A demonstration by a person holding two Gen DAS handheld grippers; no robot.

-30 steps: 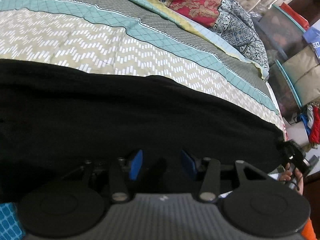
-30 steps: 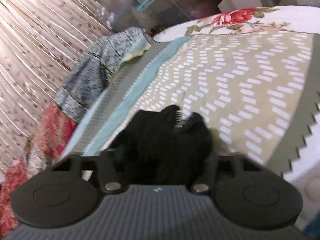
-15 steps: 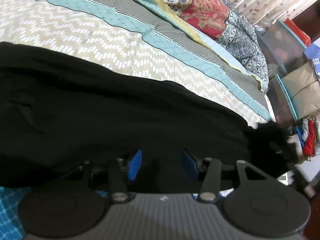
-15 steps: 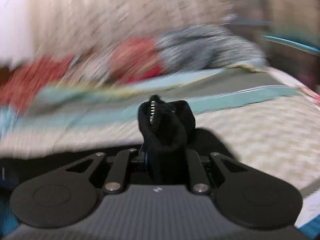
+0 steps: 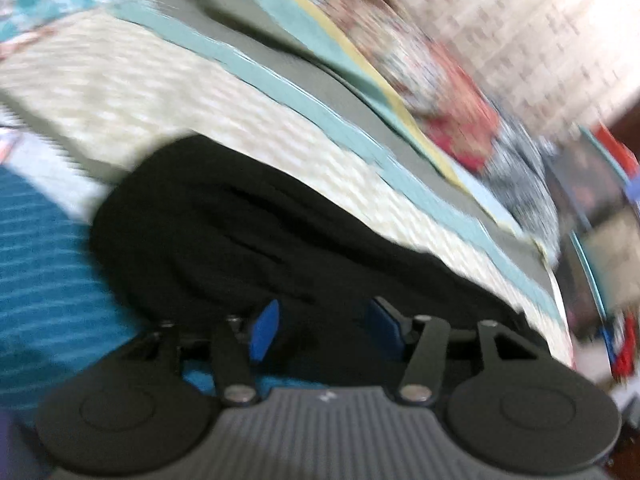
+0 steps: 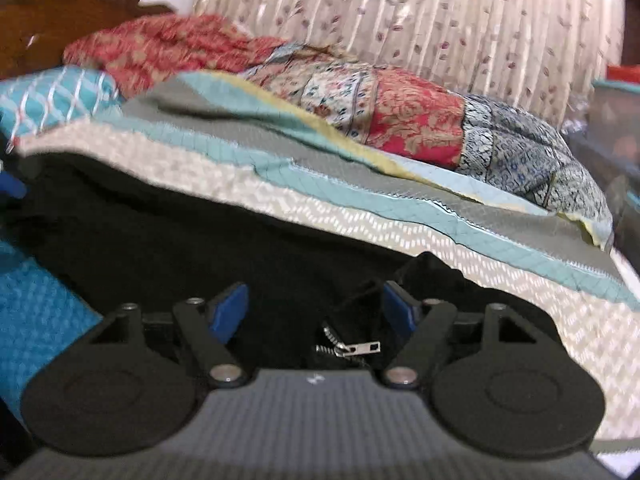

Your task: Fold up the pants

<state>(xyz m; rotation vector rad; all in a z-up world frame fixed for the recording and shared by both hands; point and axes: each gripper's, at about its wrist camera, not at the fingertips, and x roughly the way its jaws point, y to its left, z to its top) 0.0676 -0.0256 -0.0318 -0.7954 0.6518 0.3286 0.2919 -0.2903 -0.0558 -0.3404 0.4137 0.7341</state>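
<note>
The black pants (image 5: 248, 240) lie spread across the patterned bedspread (image 5: 168, 92), and in the right wrist view (image 6: 160, 236) they fill the foreground. My left gripper (image 5: 324, 328) is open, its blue pads just over the near edge of the pants; this view is blurred. My right gripper (image 6: 316, 312) is open over the pants, with a silver zipper pull (image 6: 360, 349) lying between its fingers.
Red, floral and blue patterned bedding (image 6: 400, 120) is piled along the far side of the bed. A pleated curtain (image 6: 440, 20) hangs behind it. A teal cloth (image 6: 36, 320) lies at the near left. Storage boxes (image 5: 600, 208) stand at the right.
My right gripper has opened and let go of the bunched black fabric, which now lies on the bed. My left gripper has swung left along the pants and stays open.
</note>
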